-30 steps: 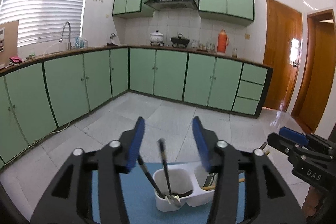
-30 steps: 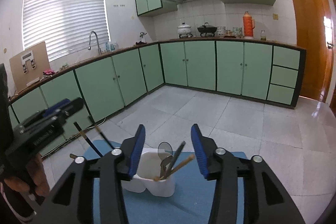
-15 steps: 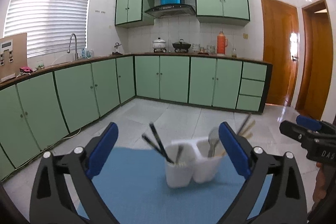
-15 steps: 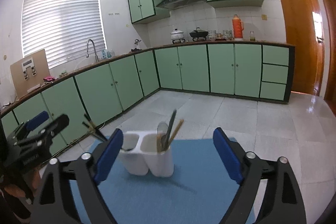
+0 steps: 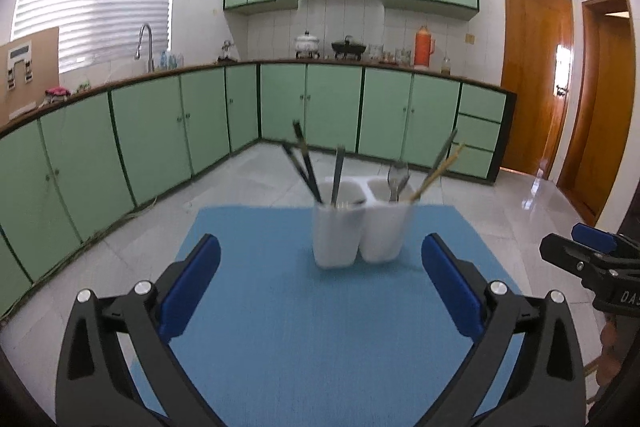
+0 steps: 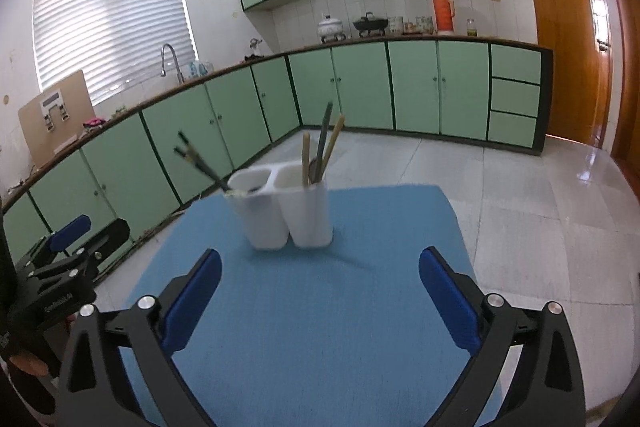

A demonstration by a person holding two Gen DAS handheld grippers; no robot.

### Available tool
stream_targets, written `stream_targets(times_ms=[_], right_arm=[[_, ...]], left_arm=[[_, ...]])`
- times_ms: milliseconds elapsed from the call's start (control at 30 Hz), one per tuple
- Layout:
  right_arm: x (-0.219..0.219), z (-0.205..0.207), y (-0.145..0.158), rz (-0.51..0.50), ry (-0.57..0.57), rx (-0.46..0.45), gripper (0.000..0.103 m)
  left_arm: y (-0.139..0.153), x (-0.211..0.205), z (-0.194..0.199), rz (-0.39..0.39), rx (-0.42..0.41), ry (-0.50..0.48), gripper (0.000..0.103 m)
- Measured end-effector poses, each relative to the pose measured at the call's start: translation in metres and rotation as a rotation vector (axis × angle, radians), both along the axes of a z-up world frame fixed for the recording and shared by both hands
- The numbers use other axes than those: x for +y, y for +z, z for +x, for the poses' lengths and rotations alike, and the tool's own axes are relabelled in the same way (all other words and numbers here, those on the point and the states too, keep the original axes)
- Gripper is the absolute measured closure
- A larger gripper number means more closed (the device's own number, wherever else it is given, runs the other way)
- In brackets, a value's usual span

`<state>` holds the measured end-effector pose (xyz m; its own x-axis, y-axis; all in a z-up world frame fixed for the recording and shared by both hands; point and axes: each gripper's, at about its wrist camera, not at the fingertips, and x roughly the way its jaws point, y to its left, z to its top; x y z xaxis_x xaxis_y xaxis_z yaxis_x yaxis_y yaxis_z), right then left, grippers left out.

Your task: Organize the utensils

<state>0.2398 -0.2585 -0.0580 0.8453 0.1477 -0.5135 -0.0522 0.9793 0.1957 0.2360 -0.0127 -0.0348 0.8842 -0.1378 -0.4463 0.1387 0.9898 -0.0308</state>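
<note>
1. The left wrist view shows a white two-compartment utensil holder (image 5: pixel 362 227) at 12 o'clock on a blue mat (image 5: pixel 320 307). Black chopsticks (image 5: pixel 302 163) and a dark-handled utensil (image 5: pixel 338 173) stand in its left cup; a metal spoon (image 5: pixel 398 177) and wooden chopsticks (image 5: pixel 438 169) stand in its right cup.
2. The right wrist view shows the same holder (image 6: pixel 288 215) from the other side, at 11 o'clock. Its spoon bowl is mostly hidden there behind the wooden chopsticks (image 6: pixel 332 143).
3. Each view catches the other tool at its edge: the right gripper (image 5: pixel 592 255) at 3 o'clock, the left gripper (image 6: pixel 76 239) at 9 o'clock.
4. The left gripper (image 5: pixel 320 283) is released, its jaws opening with nothing between them. The right gripper (image 6: pixel 320 287) is likewise released and opening, also with nothing between its jaws.
5. Bare mat lies between both grippers and the holder. Beyond the mat's far edge is the tiled floor (image 6: pixel 520 207), then green cabinets (image 5: pixel 332 103).
</note>
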Motion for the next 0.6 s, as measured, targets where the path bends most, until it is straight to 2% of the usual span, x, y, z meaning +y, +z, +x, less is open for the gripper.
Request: stream_targets(times_ms=[167,600], right_arm=[[0.004,-0.017,-0.001,-0.021,-0.005,0.014,0.006],[0.016,-0.063,0.039,-0.06,0.017,-0.105,0.006]], left_arm=[[-0.001,-0.002,-0.018,0.026,0.025,0.001,0.005],[0.03,0.002,-0.065,-0.008,-0.039,-0.009,0.005]])
